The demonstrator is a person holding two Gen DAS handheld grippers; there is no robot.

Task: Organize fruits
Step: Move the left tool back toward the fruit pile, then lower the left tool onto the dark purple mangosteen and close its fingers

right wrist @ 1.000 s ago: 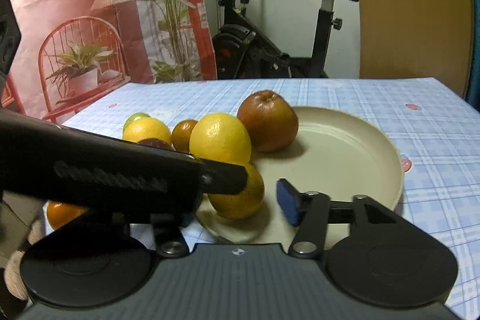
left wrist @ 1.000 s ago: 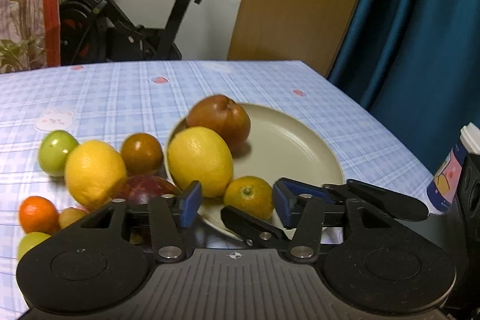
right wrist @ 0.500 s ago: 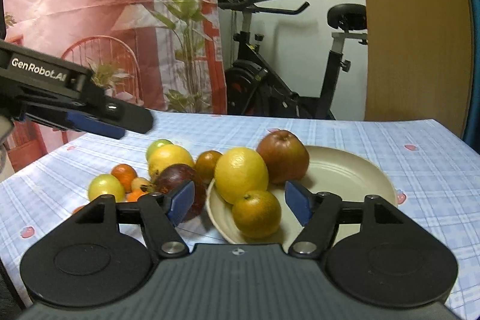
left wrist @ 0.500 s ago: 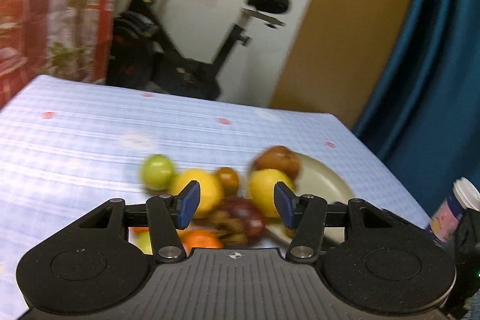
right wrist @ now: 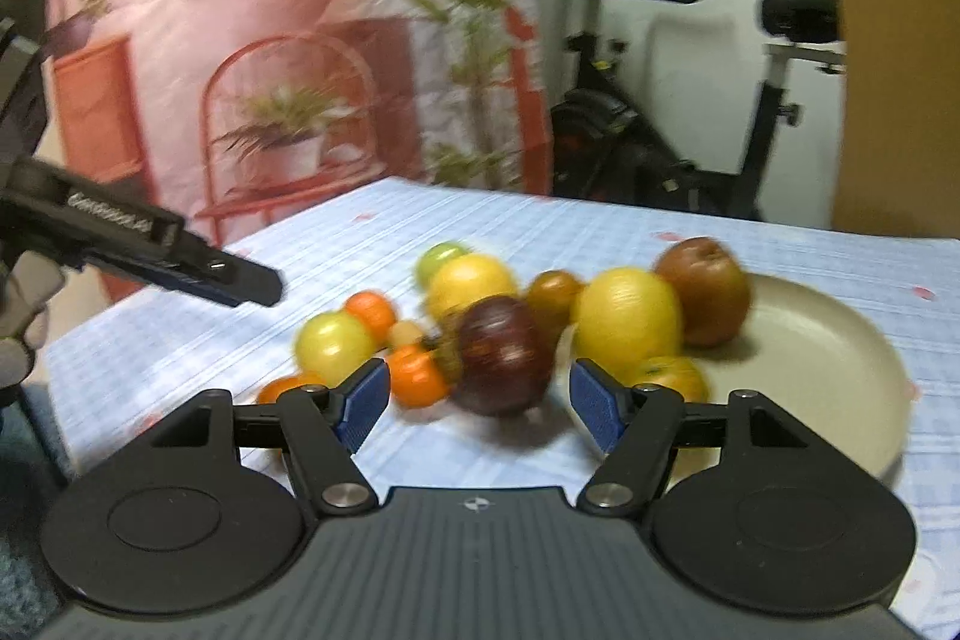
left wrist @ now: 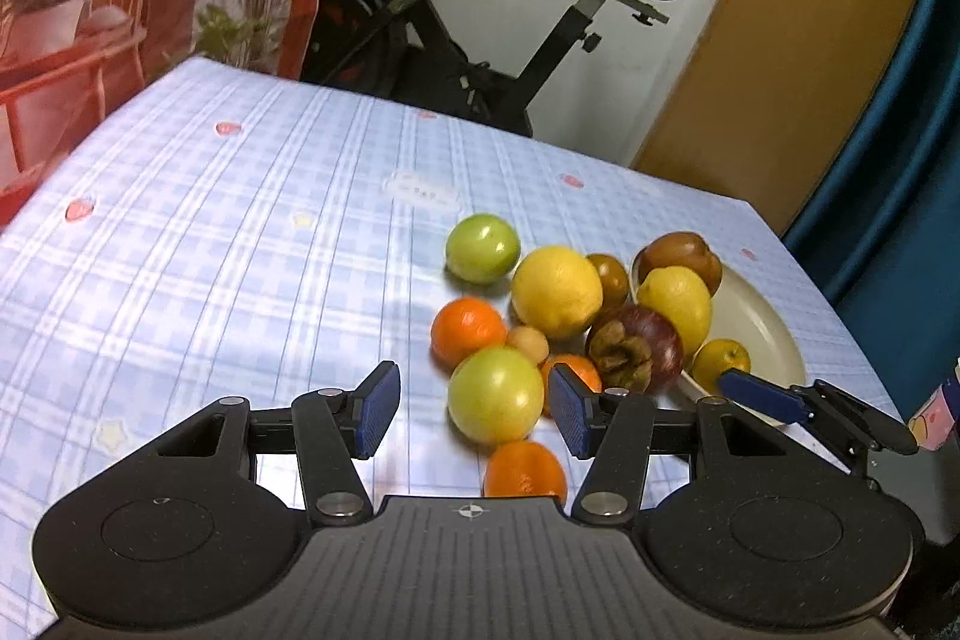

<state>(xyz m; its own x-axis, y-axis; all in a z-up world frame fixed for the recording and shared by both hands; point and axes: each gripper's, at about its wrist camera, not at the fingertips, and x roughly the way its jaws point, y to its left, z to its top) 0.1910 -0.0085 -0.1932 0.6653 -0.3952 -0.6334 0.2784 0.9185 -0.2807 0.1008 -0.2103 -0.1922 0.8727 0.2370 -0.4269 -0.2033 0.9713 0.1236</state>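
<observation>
Tongs (left wrist: 468, 409) gaping; blurred right view perhaps hides oranges (left wrist: 468, 331).

Glossy green apple (left wrist: 482, 248), dimpled matt lemon (left wrist: 556, 292), smooth glazed plate (left wrist: 762, 322), checked cloth tablecloth (left wrist: 210, 244).

Checked tablecloth (left wrist: 240, 232) carries loose fruit pile (left wrist: 528, 316), cream plate (left wrist: 762, 334).

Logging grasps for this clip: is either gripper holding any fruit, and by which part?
Nothing is held. The left gripper and right gripper are both open, empty.
</observation>
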